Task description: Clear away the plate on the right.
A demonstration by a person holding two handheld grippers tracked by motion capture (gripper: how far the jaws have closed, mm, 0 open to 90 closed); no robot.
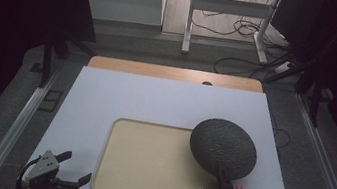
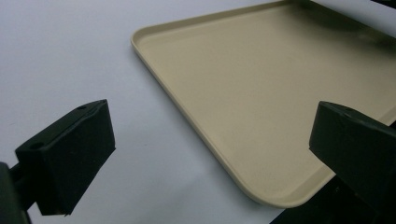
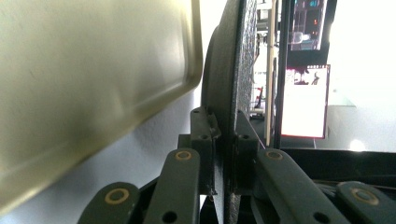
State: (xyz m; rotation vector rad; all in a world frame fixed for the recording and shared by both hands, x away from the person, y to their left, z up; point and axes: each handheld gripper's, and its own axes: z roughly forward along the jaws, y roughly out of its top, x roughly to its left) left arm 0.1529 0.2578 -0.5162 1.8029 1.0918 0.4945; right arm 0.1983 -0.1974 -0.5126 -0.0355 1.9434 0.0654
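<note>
High view: right gripper [image 1: 220,177] clamps the near rim of a dark textured round plate [image 1: 223,146], right of centre in the frame, tipped over the tray's [image 1: 106,166] right edge.

Plate hangs up-frame from the fingers, part over the beige tray, part over the white mat [image 1: 105,95]; its face tilts toward the camera. Right gripper view: jaws shut on the rim, plate [image 3: 232,70] edge-on between them, tray [image 3: 93,84] at left. Left gripper [image 1: 75,169] sits lower left, jaws wide apart and holding nothing, off the tray's near-left corner. The right is the nearer hand; the tray floor lies left of the plate.
</note>
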